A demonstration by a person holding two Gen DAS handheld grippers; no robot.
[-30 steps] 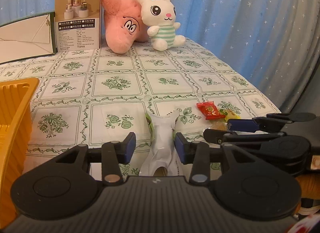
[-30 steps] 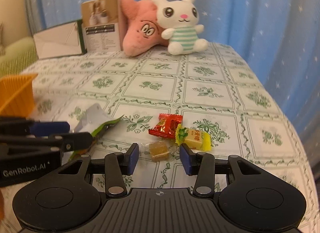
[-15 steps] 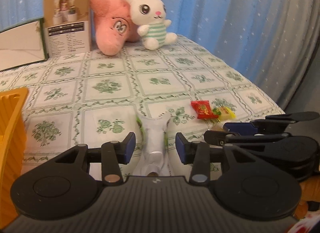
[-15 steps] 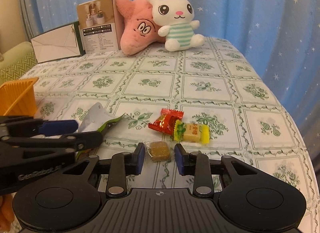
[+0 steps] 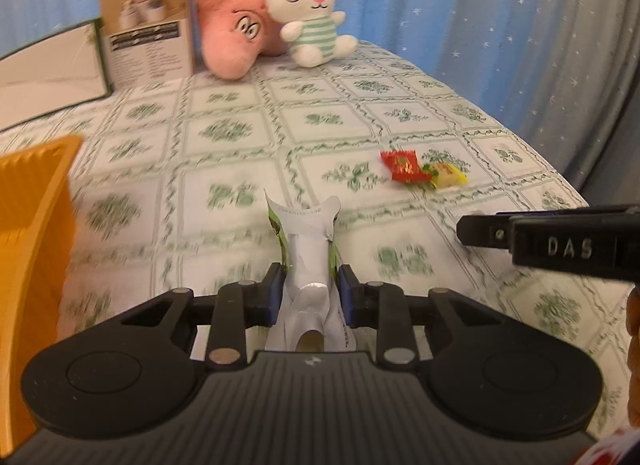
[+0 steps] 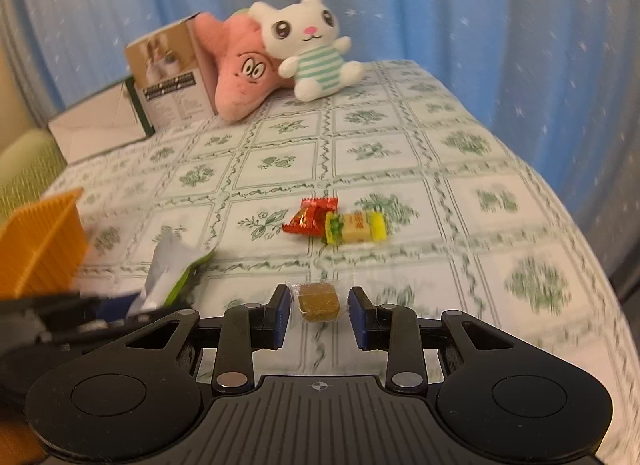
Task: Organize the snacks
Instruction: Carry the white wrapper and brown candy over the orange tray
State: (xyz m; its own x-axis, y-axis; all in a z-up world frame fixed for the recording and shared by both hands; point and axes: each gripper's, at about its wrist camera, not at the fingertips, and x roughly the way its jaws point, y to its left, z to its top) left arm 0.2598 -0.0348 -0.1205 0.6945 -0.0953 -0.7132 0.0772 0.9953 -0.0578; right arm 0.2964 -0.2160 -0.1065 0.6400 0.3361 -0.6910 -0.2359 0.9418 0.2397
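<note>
My left gripper (image 5: 309, 289) is shut on a white and green snack packet (image 5: 310, 253) and holds it above the tablecloth. My right gripper (image 6: 319, 315) has its blue pads on either side of a brown candy in a clear wrapper (image 6: 319, 301), with small gaps at the pads; the candy looks lifted off the cloth. A red candy (image 6: 310, 217) and a yellow candy (image 6: 356, 227) lie together on the cloth ahead; they also show in the left wrist view as the red candy (image 5: 402, 166) and the yellow candy (image 5: 447, 176). The packet (image 6: 170, 273) shows at the left of the right wrist view.
An orange basket (image 5: 28, 225) stands at the left; it also shows in the right wrist view (image 6: 40, 249). A brown box (image 5: 148, 47), a pink plush (image 5: 232, 39), a white rabbit plush (image 5: 312, 17) and an envelope (image 5: 48, 73) stand at the back. The table edge curves off at right.
My left gripper has closed on the packet and raised it. My right gripper has narrowed around the brown candy and lifted. Both views have tilted and moved up.
</note>
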